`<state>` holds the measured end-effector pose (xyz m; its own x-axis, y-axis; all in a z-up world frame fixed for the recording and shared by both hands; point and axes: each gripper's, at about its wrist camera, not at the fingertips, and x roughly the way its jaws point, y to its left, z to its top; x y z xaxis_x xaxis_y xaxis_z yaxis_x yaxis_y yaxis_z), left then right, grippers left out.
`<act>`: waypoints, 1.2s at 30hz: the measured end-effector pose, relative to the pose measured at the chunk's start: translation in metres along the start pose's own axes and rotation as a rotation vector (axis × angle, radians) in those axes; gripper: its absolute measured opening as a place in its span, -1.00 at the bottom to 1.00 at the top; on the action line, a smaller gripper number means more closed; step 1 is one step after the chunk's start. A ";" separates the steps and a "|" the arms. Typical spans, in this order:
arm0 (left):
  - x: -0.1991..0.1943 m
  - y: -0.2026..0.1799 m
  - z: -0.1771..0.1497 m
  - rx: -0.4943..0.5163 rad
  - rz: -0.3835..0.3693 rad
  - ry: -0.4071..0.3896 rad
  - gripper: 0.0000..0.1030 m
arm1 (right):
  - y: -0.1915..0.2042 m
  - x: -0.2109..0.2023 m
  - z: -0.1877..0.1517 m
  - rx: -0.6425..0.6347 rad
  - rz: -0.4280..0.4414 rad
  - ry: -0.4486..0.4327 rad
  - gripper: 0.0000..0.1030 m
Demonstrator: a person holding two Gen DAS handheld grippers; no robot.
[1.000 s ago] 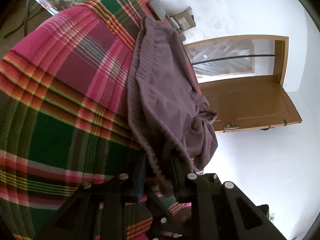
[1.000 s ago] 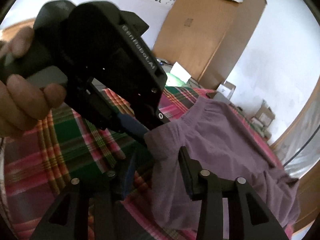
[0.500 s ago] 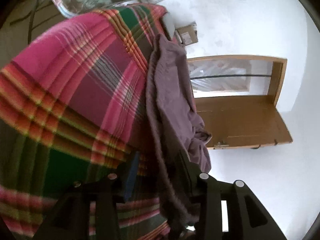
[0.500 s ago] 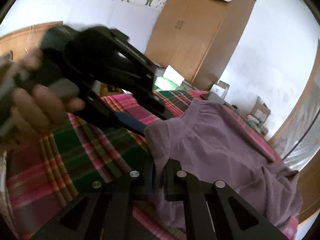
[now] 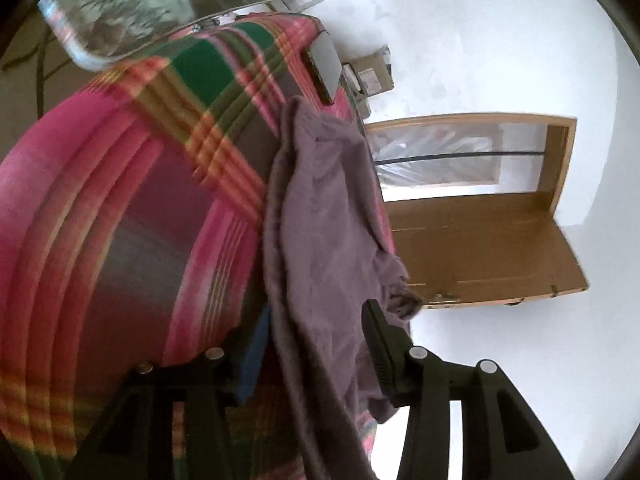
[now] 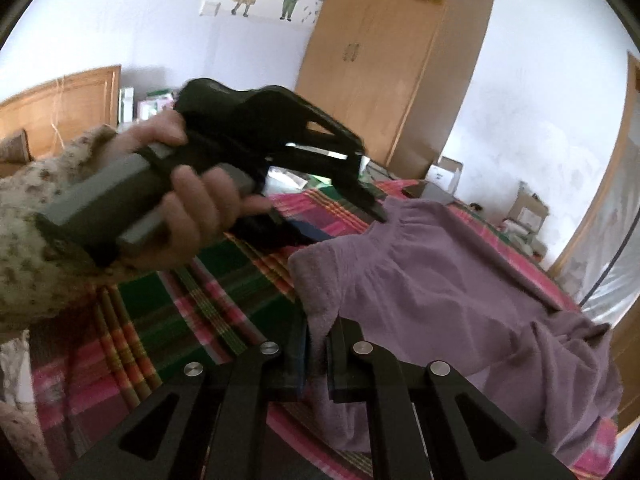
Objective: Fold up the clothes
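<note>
One purple garment (image 6: 440, 292) is lying along the plaid bedspread (image 5: 120, 220) near its far edge. Right gripper (image 6: 318, 344) is now pinching its waistband corner, fingers pressed together; earlier they were spread. Left gripper (image 5: 316, 336) has opened wide, cloth draping loosely between.

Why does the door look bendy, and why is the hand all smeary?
Left wrist view: the fisheye lens bows the wooden door and rounds the plaid blanket, whose stripes are smeared. Right wrist view: the hand on the left hand-held gripper is blurred, while the purple garment looks sharper; the white walls look washed out by bright light.
</note>
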<state>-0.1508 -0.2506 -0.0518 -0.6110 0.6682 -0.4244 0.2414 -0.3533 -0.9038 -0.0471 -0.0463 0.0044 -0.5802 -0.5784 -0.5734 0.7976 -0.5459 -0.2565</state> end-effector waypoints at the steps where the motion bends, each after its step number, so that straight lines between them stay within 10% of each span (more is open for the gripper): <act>1: 0.003 -0.002 0.005 -0.003 0.009 0.008 -0.09 | 0.000 -0.001 0.000 0.003 0.001 0.000 -0.86; 9: 0.036 -0.016 0.051 0.007 0.076 0.060 -0.31 | 0.001 -0.005 -0.001 0.020 0.036 0.009 -0.86; 12: 0.044 -0.016 0.057 0.013 0.089 0.083 -0.81 | 0.005 -0.002 -0.001 0.011 0.046 0.021 -0.87; 36: -0.023 -0.016 0.046 0.158 0.268 0.003 -0.83 | 0.077 0.012 0.023 -0.088 0.219 0.041 -0.89</act>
<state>-0.1749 -0.2901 -0.0246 -0.5395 0.5394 -0.6466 0.2735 -0.6141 -0.7404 0.0035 -0.1088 -0.0045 -0.3864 -0.6507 -0.6537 0.9159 -0.3542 -0.1887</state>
